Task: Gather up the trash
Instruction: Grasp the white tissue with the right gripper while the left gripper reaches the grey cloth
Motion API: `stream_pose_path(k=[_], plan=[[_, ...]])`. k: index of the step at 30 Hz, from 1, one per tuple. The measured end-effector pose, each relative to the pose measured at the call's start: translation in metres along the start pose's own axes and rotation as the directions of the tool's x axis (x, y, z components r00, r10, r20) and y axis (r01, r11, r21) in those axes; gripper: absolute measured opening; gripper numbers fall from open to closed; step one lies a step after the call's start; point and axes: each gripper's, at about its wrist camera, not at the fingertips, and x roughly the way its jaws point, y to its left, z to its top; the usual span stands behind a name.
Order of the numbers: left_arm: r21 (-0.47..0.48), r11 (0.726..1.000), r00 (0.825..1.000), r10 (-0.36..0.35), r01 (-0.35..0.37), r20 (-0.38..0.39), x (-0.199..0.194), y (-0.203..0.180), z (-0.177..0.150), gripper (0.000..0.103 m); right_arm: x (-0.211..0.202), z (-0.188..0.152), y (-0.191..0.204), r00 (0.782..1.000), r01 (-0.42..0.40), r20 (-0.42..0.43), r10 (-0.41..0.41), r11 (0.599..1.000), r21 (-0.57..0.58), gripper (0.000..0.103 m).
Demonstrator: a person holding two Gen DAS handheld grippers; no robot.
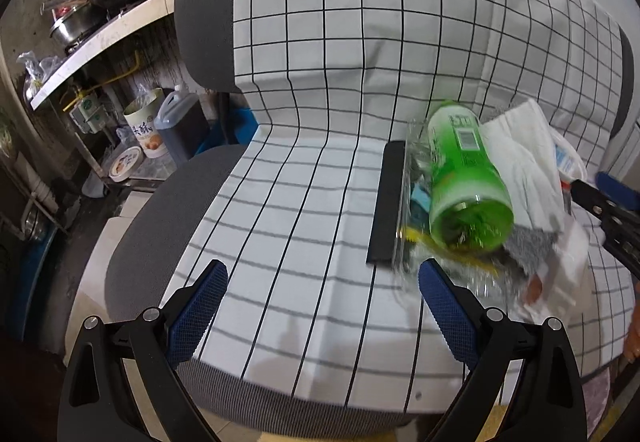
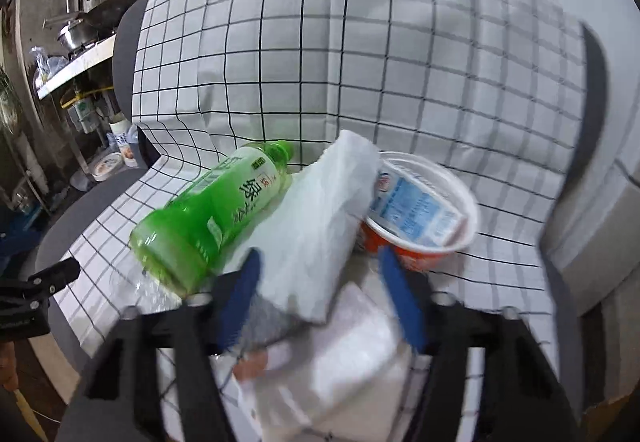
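The checked cloth [image 1: 320, 82] over the chair looks like matt woven fabric, and the grey seat edge [image 1: 152, 226] beside it is coarse ribbed textile. On the cloth, the green bottle [image 2: 208, 218] is glossy translucent plastic with a smooth printed label. Against the bottle leans soft, matt white paper [image 2: 320, 226]. Beyond the paper, the cup [image 2: 432, 238] looks smooth and slightly shiny.

Your left gripper [image 1: 322, 284]: black angular frame, silver pivot screws, fingers [image 1: 198, 308] faced in blue mesh-textured pads. Your right gripper [image 2: 320, 274]: same black frame, silver screws, blue pads [image 2: 402, 302].
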Motion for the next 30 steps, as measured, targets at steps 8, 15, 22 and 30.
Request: stream_pose_path(k=[8,15,22,30], plan=[[0.025,0.999,0.999,-0.035,0.036,-0.019,0.017,-0.008,0.003,0.095,0.039,0.006,-0.006,0.999,-0.020,-0.045,0.022,0.999,0.038,0.010],[0.030,0.999,0.999,-0.038,0.038,-0.004,0.010,-0.008,0.002,0.095,-0.006,0.019,-0.017,0.987,-0.134,0.108,0.123,0.986,0.102,0.007],[0.034,0.998,0.999,-0.047,0.047,0.000,-0.005,-0.014,-0.004,0.095,-0.032,0.021,-0.025,0.987,-0.150,0.077,0.142,0.983,0.110,0.008],[0.051,0.997,0.998,-0.057,0.057,0.006,-0.016,-0.027,-0.007,0.095,-0.022,-0.021,-0.037,0.995,-0.087,-0.037,0.092,0.991,0.104,0.049]])
